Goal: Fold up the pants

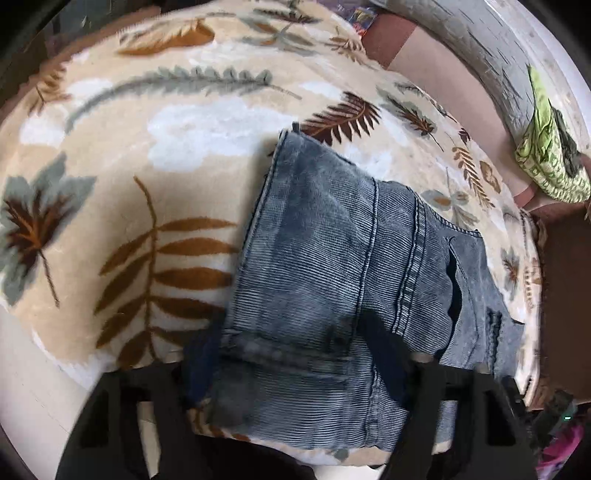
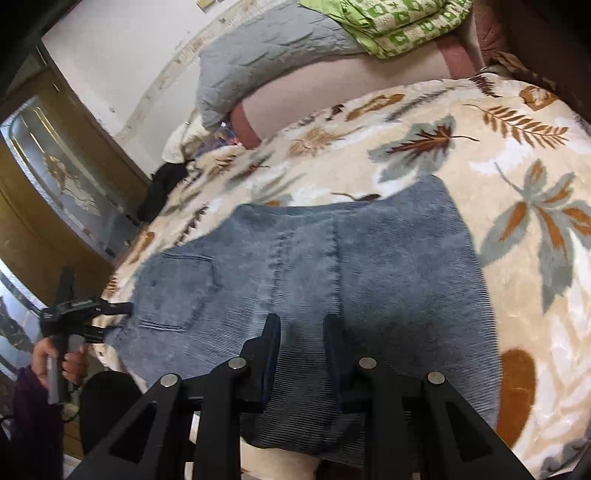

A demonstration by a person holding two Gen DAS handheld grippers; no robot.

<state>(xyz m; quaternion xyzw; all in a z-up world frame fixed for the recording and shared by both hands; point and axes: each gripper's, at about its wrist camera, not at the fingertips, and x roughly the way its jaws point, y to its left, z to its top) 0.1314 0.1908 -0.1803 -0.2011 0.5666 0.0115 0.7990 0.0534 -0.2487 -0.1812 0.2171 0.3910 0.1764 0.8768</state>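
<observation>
Looking along your left hand-held gripper [image 1: 295, 365], you see its fingers spread wide at the bottom of the frame, straddling the near hem of the pants [image 1: 332, 266] without clamping it. Your right hand-held gripper [image 2: 301, 332] sits at lower centre of its view, fingers parted with a gap between them, resting over the denim and grasping nothing. The pants lie folded into a compact block at mid-frame on the leaf-patterned blanket [image 2: 517, 177] covering the bed. Further back, at the top of the right view, you find a grey pillow [image 2: 266, 62] and a green patterned cloth [image 2: 391, 26].
</observation>
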